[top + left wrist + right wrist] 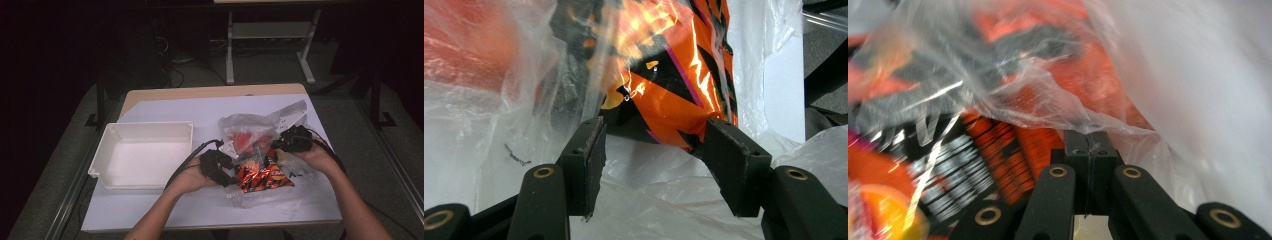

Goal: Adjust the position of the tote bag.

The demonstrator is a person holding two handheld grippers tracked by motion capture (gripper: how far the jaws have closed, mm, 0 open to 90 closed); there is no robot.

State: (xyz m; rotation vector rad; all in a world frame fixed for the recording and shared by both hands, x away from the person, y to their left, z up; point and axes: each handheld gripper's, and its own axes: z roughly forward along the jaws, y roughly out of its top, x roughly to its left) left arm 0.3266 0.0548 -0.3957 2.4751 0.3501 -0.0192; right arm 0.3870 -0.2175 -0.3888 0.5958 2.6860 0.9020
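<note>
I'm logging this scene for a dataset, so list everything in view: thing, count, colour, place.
snack bag: one, orange and black, glossy, near table edge, partly inside the plastic bag.
plastic bag: one, clear, crumpled, right of the tray, red contents showing through.
tray: one, white, table's left.
table: one, white sheet over wood top.
desk frame: one, white, on the floor behind.
left gripper: black, jaws at the snack bag's corner.
right gripper: black, jaws shut on plastic film.
forearms: two, from below.
</note>
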